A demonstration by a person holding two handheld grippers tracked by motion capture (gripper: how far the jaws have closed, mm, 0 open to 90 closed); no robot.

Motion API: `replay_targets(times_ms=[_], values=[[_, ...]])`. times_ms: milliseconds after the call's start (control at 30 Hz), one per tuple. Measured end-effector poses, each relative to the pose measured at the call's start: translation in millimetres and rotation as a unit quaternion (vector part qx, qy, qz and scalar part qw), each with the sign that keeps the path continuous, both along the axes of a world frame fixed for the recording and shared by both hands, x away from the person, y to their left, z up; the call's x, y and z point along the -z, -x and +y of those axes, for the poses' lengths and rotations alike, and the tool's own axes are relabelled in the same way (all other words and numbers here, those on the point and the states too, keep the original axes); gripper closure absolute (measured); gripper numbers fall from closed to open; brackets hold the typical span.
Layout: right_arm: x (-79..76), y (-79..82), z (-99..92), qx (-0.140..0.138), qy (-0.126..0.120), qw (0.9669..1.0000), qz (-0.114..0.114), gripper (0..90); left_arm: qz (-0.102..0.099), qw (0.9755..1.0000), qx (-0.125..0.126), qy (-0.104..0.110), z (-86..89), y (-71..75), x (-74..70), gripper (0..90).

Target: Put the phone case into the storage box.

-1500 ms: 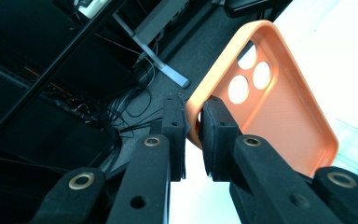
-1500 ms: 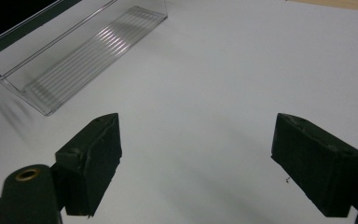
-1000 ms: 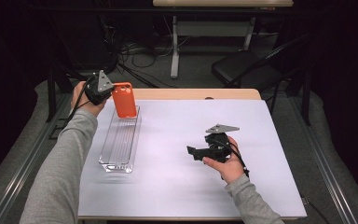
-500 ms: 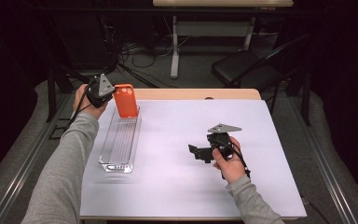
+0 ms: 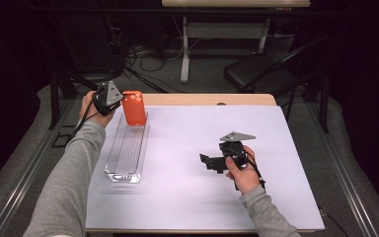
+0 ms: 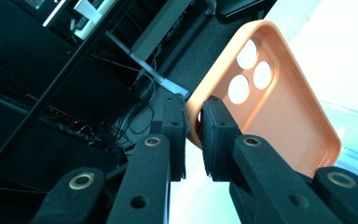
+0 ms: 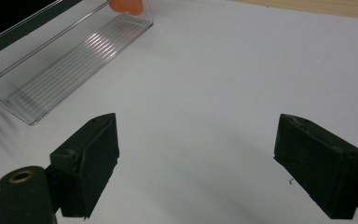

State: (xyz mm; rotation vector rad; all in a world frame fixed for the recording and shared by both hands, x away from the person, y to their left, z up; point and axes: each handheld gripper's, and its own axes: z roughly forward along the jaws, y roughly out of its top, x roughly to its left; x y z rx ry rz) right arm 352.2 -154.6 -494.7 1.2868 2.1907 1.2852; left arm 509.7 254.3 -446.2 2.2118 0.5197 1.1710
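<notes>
An orange phone case [image 5: 134, 107] with round camera holes stands upright at the far end of a clear plastic tray [image 5: 123, 177]. My left gripper [image 5: 121, 101] is shut on the case's edge, one pad on either side of the rim [image 6: 193, 126]. The left gripper view faces the hollow inside of the case [image 6: 279, 107]. My right gripper [image 5: 207, 162] rests low over the white table right of centre, open, its jaws wide apart with nothing between them [image 7: 196, 163]. In the right gripper view the tray [image 7: 65, 60] lies ahead to the left, with the case's lower end [image 7: 126, 5] at its far end.
The table top [image 5: 187, 197] is a white sheet with a wooden strip [image 5: 207, 99] along its far edge. Beyond it are a dark chair [image 5: 256, 74], cables on the floor and a table leg [image 5: 185, 49].
</notes>
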Motion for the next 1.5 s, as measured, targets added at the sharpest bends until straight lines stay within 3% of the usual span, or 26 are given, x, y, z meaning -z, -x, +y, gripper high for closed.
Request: replay_targets(times_ms=[900,1500], values=[[0.4,0.9,-0.6,0.0,-0.004,1.0,0.003,13.7,-0.013,0.9997,0.011,-0.018,-4.9,-0.2,10.6,81.2],[0.6,1.5,-0.3,-0.001,-0.002,1.0,0.004,13.7,0.0,0.9998,0.001,-0.022,-0.7,-2.7,14.1,80.5]])
